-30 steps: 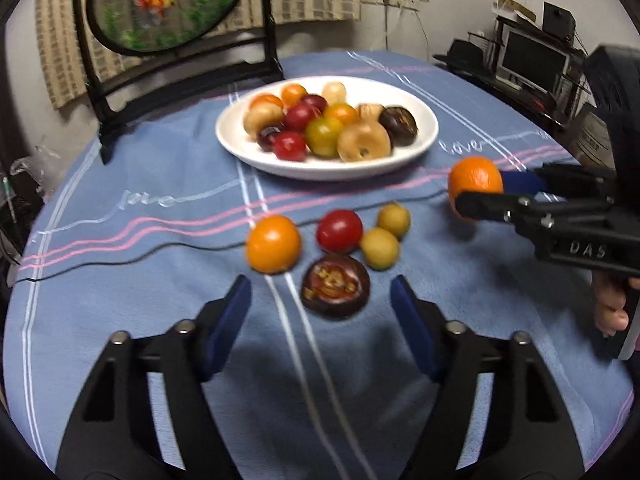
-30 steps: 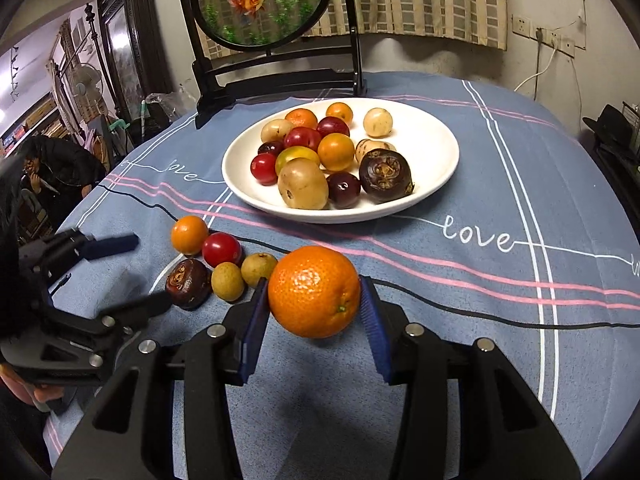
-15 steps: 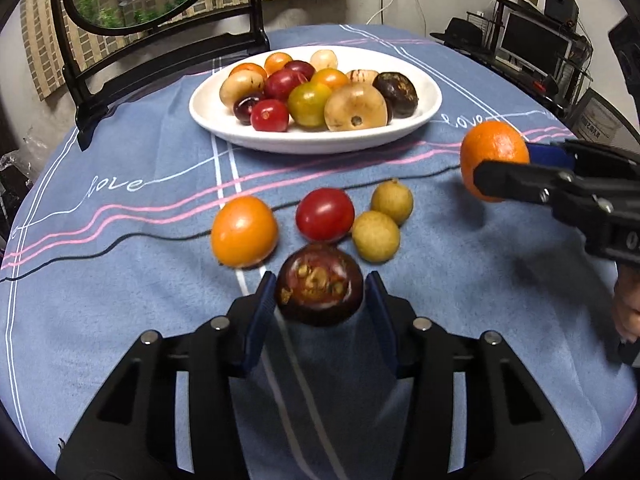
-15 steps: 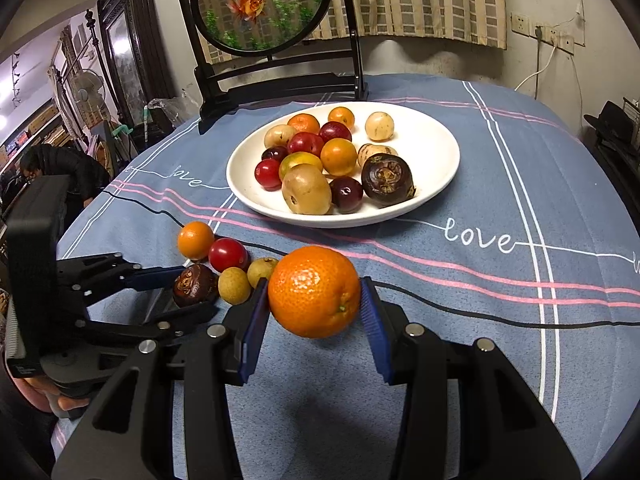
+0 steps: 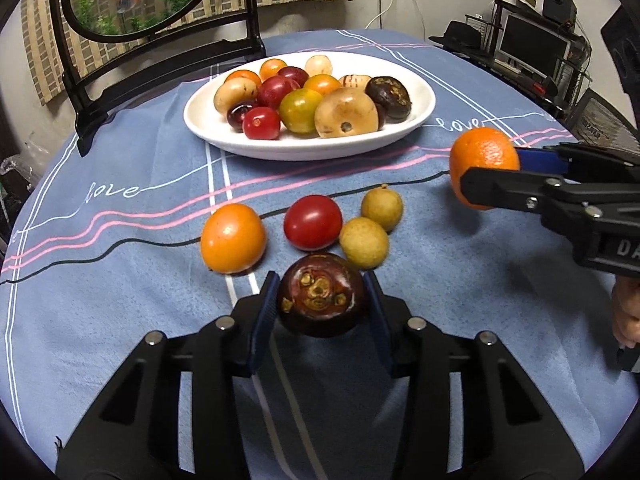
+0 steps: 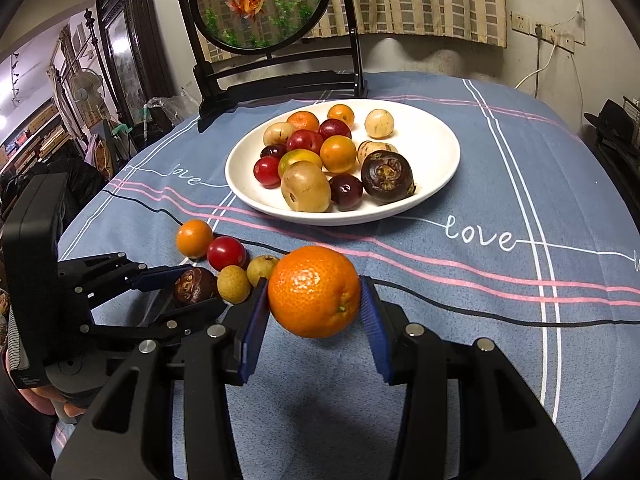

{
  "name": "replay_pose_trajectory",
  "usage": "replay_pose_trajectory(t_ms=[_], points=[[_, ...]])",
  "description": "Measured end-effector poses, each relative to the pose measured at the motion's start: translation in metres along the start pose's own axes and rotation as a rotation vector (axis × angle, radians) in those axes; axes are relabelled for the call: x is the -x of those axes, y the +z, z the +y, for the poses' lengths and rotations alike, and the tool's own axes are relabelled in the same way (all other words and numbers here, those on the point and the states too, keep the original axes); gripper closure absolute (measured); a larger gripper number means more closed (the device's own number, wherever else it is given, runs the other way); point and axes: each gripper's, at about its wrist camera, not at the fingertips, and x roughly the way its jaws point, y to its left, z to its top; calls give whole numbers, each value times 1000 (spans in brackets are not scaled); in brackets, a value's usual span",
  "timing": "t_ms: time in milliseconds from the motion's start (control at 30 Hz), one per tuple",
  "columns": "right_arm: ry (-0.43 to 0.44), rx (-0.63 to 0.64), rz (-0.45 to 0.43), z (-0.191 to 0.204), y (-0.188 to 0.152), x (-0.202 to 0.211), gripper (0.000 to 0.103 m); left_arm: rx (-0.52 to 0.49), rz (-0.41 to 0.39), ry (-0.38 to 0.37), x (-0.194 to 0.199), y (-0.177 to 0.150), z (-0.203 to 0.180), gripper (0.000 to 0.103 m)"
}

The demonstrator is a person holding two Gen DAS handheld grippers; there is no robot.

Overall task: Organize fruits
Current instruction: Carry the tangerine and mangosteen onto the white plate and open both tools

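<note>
Mangosteen (image 5: 321, 305) is being closed on between the pads of the left gripper (image 5: 320, 316), while an orange (image 6: 314, 291) is clamped in the right gripper (image 6: 314, 316) above the cloth (image 6: 500, 288).

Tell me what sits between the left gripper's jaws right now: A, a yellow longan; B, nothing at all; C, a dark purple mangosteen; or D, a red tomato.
C: the left gripper has its jaws closing on the dark purple mangosteen, blue pads at either side, while the red tomato lies loose on the tablecloth.
</note>
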Motion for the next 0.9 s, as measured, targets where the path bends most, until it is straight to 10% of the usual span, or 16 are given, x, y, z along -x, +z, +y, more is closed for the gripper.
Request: replay_pose_trajectory(t_ms=[433,900], points=[[95,-59,-109,-8,23,17,58,105,-176,-112,53,19,15,60],[30,-225,-219,-63,86,-35,58,166,-206,4,4,132,55,60]])
